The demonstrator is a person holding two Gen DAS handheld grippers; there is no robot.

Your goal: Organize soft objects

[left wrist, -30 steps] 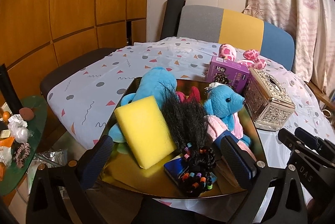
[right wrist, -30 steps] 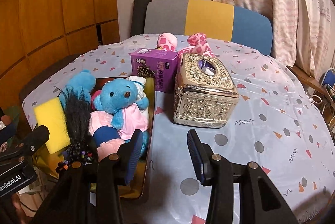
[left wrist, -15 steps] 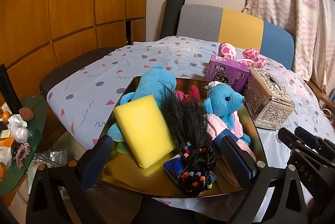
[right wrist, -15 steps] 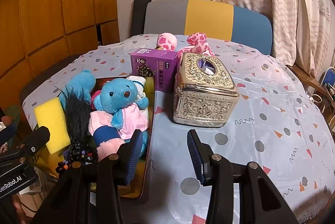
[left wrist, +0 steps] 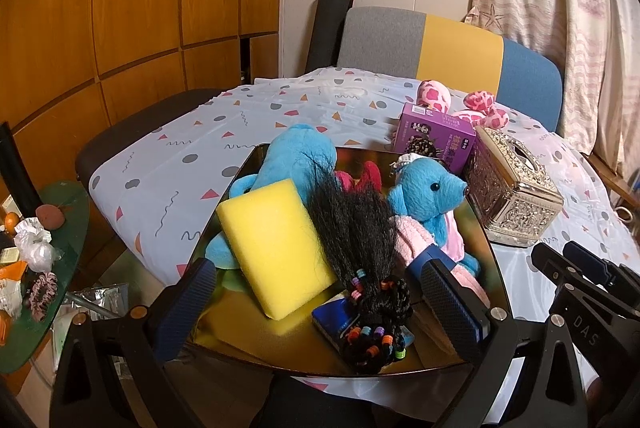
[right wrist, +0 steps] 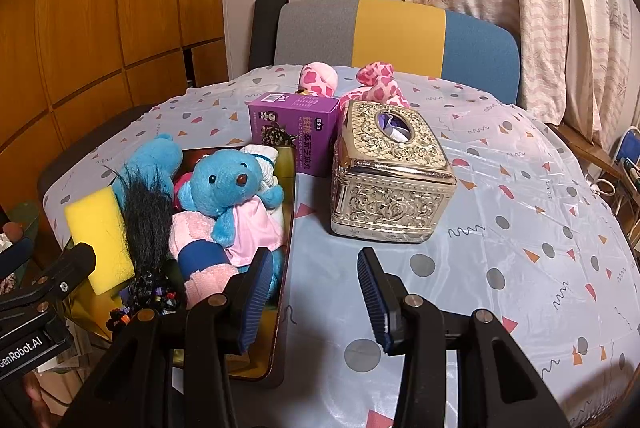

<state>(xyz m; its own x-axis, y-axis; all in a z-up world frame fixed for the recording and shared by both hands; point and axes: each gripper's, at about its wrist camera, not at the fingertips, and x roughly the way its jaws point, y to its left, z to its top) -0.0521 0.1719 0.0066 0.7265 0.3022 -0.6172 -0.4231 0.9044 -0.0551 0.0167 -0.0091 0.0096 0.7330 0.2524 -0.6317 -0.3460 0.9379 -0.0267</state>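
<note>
Almost no change over the last second: left gripper (left wrist: pixel 320 302) and right gripper (right wrist: pixel 314 294) hovering as before, both wide open, holding nothing. Yellow sponge (left wrist: pixel 276 244), black hairpiece (left wrist: pixel 360 240) and blue bear (left wrist: pixel 428 196) piled in the tray (left wrist: pixel 400 362); pink giraffe (right wrist: pixel 372 84) out on the table, probably next.

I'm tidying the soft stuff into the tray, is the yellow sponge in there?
Yes, the yellow sponge leans inside the tray against the blue plush toy.

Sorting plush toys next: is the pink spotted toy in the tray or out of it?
Out. The pink spotted toy lies on the tablecloth behind the purple box, beyond the tray.
</note>
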